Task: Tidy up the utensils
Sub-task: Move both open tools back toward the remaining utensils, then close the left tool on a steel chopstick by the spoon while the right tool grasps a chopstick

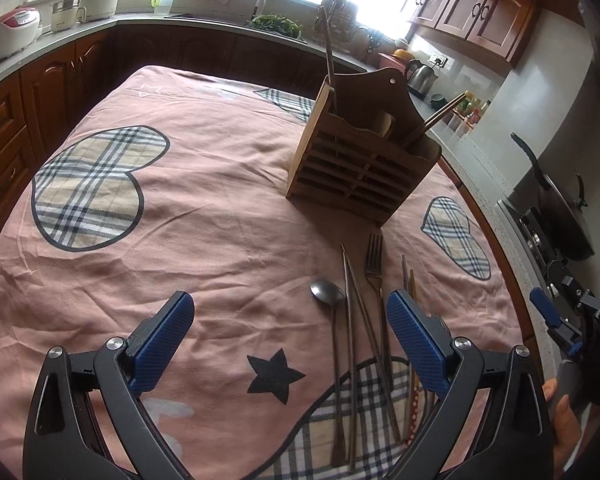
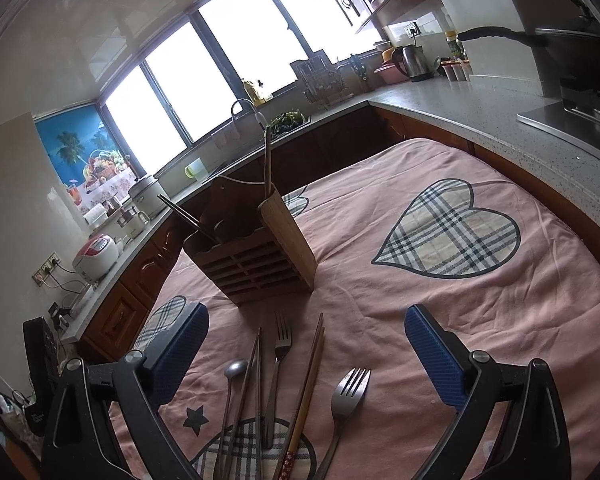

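A wooden slatted utensil holder stands on the pink cloth with a long-handled utensil, a wooden spoon and chopsticks in it. In front of it lie a metal spoon, metal chopsticks, a fork, wooden chopsticks and a second fork. My left gripper is open above the cloth, left of the utensils. My right gripper is open over the utensils; it also shows in the left wrist view.
The pink cloth with plaid hearts covers the table. Kitchen counters run around it, with rice cookers, a sink, a kettle and a wok on the stove.
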A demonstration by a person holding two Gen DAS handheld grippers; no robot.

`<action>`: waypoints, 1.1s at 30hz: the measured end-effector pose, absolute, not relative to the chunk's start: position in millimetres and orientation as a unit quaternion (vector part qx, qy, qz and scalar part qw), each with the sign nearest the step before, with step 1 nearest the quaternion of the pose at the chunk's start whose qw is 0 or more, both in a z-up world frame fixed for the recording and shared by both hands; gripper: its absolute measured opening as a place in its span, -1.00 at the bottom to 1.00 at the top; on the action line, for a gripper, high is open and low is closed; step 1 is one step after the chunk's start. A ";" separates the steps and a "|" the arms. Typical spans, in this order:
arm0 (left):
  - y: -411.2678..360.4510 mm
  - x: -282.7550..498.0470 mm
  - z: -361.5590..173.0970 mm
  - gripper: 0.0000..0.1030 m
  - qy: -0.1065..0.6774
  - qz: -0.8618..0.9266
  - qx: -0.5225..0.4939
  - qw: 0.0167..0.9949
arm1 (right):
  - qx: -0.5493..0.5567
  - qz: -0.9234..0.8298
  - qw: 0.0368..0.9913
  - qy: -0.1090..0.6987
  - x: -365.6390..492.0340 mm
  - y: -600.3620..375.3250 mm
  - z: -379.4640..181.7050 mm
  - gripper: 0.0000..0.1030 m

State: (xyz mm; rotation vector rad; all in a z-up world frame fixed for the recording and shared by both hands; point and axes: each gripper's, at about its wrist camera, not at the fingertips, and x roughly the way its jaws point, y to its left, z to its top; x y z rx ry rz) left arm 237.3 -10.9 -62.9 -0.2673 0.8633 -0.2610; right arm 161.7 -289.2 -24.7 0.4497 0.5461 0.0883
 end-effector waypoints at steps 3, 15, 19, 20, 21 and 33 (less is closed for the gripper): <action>-13.1 239.8 -68.0 0.92 0.426 -0.128 -0.128 0.886 | 0.217 0.044 0.936 0.273 164.0 -287.2 -26.7 0.92; -37.2 249.1 -80.4 0.57 0.443 -0.143 -0.076 0.882 | 0.202 0.052 0.924 0.321 192.9 -274.4 -46.0 0.27; -49.0 256.9 -91.2 0.32 0.461 -0.148 -0.058 0.873 | 0.194 0.058 0.917 0.344 207.3 -268.8 -57.0 0.07; -51.6 258.8 -93.8 0.29 0.466 -0.150 -0.054 0.870 | 0.193 0.060 0.915 0.349 210.5 -267.5 -59.7 0.05; -54.2 260.5 -96.6 0.20 0.471 -0.153 -0.051 0.867 | 0.191 0.060 0.914 0.352 213.5 -266.4 -62.0 0.03; -76.7 273.7 -120.0 -0.17 0.501 -0.181 -0.035 0.846 | 0.160 0.068 0.899 0.402 254.3 -251.5 -93.2 -0.30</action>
